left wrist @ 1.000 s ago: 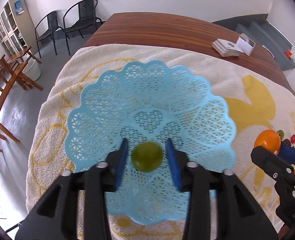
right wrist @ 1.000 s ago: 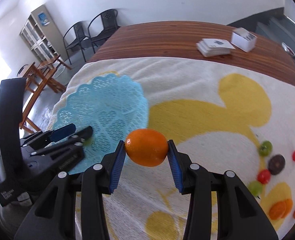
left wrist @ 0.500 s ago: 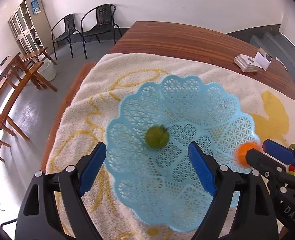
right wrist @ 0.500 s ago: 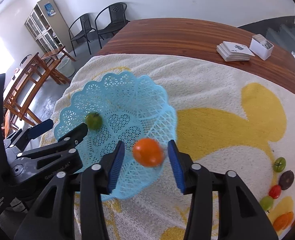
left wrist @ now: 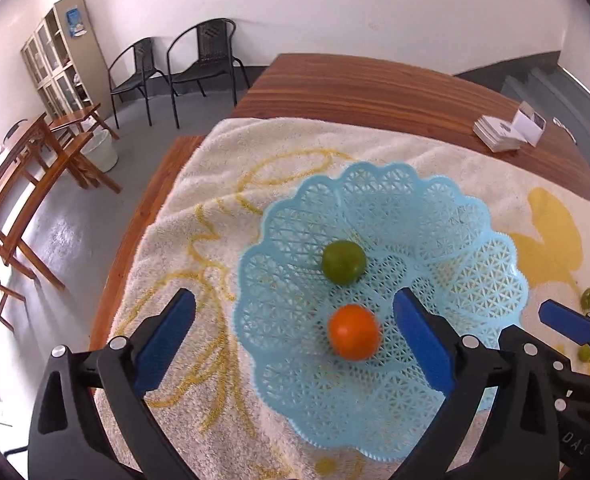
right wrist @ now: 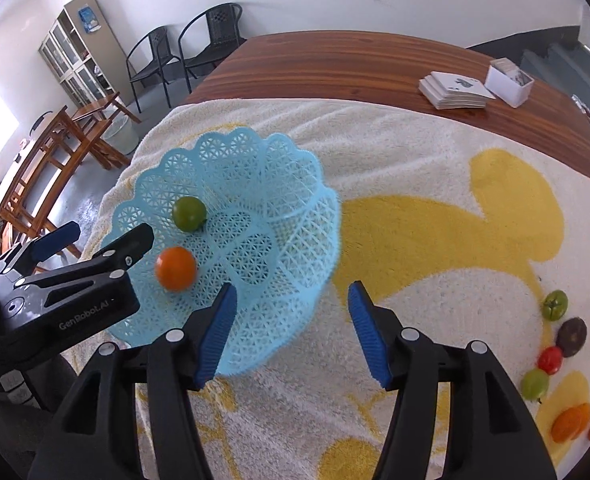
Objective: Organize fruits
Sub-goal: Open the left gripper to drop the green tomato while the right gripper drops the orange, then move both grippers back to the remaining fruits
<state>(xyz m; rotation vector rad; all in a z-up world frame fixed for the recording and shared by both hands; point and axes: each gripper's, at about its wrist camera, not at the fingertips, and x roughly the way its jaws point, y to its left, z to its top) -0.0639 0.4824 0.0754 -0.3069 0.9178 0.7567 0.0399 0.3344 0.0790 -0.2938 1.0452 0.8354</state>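
Basket (left wrist: 447,216): light blue lattice with a scalloped rim; sits on the towel (left wrist: 199,184) near its left end
Green fruit (left wrist: 343,261): inside the basket, near the middle
Orange fruit (left wrist: 354,332): inside the basket, just beside the green one and nearer the grippers; free of both; edges blurred
Loose fruits (right wrist: 553,359): red, green, dark and orange pieces clustered on the towel's right side, well apart from the basket
Left gripper (left wrist: 295,332): jaws spread wide, holding nothing; poised over the basket's near edge
Right gripper (right wrist: 291,328): jaws wide apart, empty; above the basket's right rim and the towel
Table (right wrist: 335,64): brown wood under the towel; stacked cards (right wrist: 455,90) and a white box (right wrist: 509,80) at the far right
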